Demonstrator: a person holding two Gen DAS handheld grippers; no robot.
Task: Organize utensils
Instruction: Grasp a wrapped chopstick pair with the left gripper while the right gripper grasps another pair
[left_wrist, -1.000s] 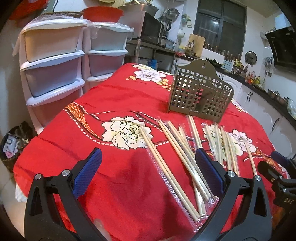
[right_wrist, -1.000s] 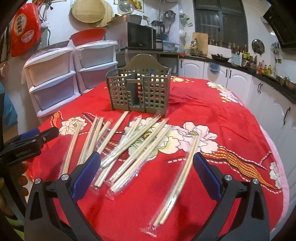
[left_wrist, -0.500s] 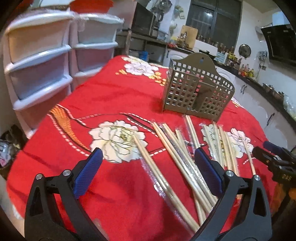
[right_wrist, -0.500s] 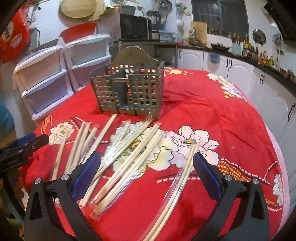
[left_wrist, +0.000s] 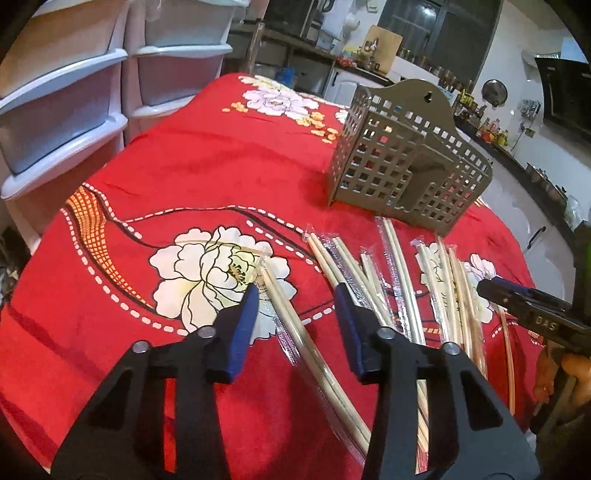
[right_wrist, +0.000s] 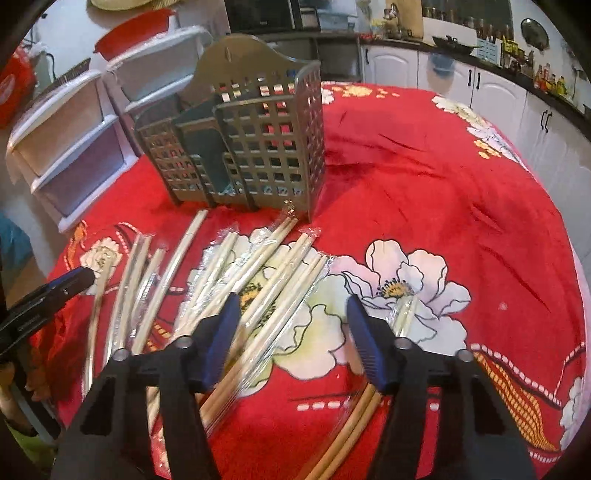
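The left gripper (left_wrist: 295, 299) hung with its blue-padded jaws parted astride one plastic-sleeved chopstick pair (left_wrist: 295, 332). The right gripper (right_wrist: 291, 306) was likewise parted, empty, above the other wrapped bamboo chopsticks (right_wrist: 258, 273) — slim pale rods fanned across the red floral tablecloth (right_wrist: 443, 177). Just beyond stood the gray lattice utensil caddy (right_wrist: 258, 140) — upright, arch-backed.

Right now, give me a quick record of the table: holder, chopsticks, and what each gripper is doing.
holder: grey lattice holder, upright on red cloth, nothing visible inside
chopsticks: wrapped pairs lying loose in front of the holder
left gripper: jaws open, straddling the leftmost pair
right gripper: jaws open, low over the pairs, holding nothing
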